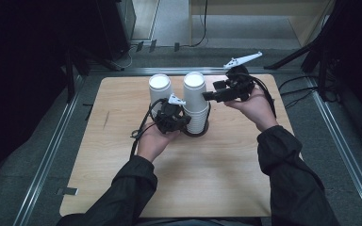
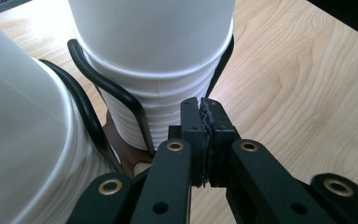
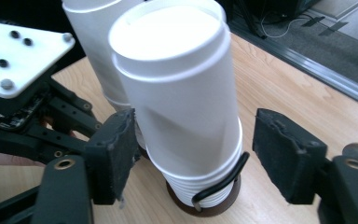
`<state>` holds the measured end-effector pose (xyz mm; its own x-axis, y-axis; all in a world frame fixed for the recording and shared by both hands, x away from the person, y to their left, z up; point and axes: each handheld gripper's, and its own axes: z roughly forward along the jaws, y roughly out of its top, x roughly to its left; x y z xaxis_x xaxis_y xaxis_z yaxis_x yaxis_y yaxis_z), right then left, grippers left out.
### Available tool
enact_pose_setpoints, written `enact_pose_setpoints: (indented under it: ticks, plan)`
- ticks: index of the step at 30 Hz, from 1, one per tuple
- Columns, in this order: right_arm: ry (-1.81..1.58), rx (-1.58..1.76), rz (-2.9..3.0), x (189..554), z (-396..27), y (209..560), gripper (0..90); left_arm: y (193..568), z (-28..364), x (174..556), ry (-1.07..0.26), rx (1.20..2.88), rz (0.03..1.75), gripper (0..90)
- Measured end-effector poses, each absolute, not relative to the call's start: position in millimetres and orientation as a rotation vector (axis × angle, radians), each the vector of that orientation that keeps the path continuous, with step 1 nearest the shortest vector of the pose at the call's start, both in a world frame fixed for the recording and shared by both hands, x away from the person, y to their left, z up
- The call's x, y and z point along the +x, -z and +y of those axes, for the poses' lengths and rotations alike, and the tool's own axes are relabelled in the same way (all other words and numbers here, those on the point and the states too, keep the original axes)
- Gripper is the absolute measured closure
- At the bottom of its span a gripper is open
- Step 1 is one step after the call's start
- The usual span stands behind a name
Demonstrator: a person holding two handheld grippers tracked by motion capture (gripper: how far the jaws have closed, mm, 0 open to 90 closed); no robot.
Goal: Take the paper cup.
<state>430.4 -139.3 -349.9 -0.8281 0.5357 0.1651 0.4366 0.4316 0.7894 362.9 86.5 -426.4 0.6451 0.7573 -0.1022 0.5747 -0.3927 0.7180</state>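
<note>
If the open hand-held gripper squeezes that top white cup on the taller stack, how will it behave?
The top cup looks thin-walled, so it would probably dent under a hard squeeze. It seems light and should lift easily, though nested cups may cling and drag the next one up. The stack is tall, but the black wire holder at its base should limit tipping.

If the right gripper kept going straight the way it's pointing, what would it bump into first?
Probably the nearer cup stack. In the right gripper view, the open right gripper points at it, with the stack between its pads but apparently a bit ahead. Depth is hard to judge, so the pads might slide past on each side.
</note>
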Motion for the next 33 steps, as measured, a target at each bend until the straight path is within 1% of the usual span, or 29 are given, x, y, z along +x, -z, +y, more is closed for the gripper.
enact_pose_setpoints:
  ticks: [2, 4, 10, 12, 13, 17, 20, 21, 22, 26, 27, 33]
  plan:
    - [-1.335, 0.839, 2.563, 430, -131, 344, 27.4, 427, 85, 364, -0.33, 2.123, 1.035, 89.0]
    - [-1.314, 0.843, 2.566, 432, -121, 339, 23.4, 429, 84, 366, -0.313, 2.121, 1.035, 88.9]
    - [-1.242, 0.815, 2.603, 440, -100, 335, 24.9, 429, 88, 369, -0.312, 2.093, 1.045, 88.9]
    - [-1.209, 0.762, 2.604, 441, -93, 333, 24.4, 429, 89, 369, -0.313, 2.098, 1.04, 88.9]
    - [-1.211, 0.755, 2.607, 442, -90, 332, 23.7, 430, 88, 368, -0.339, 2.111, 1.031, 88.5]
    - [-1.211, 0.792, 2.618, 451, -81, 332, 22.0, 432, 87, 368, -0.327, 2.101, 1.03, 88.5]
    - [-1.213, 0.8, 2.616, 454, -76, 333, 23.4, 431, 86, 368, -0.336, 2.092, 1.029, 88.5]
    - [-1.196, 0.752, 2.593, 452, -73, 333, 25.9, 431, 87, 368, -0.337, 2.081, 1.028, 88.5]
    - [-1.174, 0.736, 2.587, 450, -71, 331, 26.3, 431, 87, 368, -0.337, 2.081, 1.028, 88.4]
    - [-1.149, 0.739, 2.598, 449, -70, 329, 26.6, 433, 88, 370, -0.343, 2.09, 1.036, 88.1]
    - [-1.14, 0.741, 2.604, 450, -69, 328, 26.7, 435, 90, 372, -0.327, 2.078, 1.045, 88.4]
    - [-1.161, 0.752, 2.606, 452, -70, 324, 26.6, 436, 93, 371, -0.333, 2.054, 1.039, 87.3]
